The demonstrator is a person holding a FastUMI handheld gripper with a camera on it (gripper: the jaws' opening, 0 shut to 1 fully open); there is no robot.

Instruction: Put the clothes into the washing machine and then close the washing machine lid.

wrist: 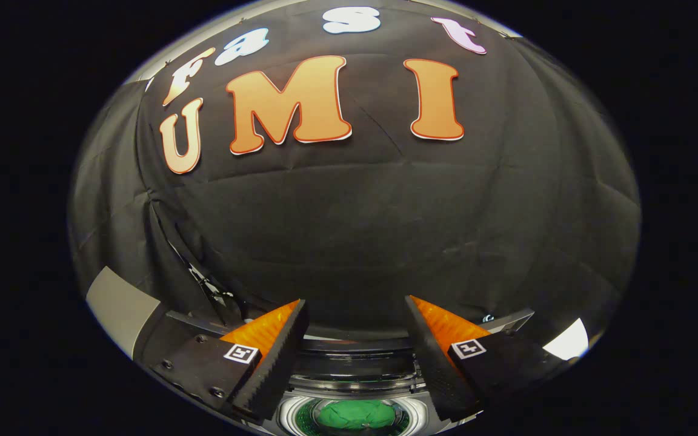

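Gripper [355,306] hangs wide open and empty, green clothes [356,415] already down in the washing machine [355,363] drum below its fingers.

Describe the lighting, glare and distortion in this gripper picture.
Gripper view: strong fisheye bending curves the cloth wall; light is dim and even; small glare on the washing machine rim; green clothes inside look sharp; the open gripper holds nothing.

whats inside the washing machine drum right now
A green piece of clothing lies in the round drum opening, between and below the open gripper fingers. What lies under the clothing and deeper in the drum is hidden.
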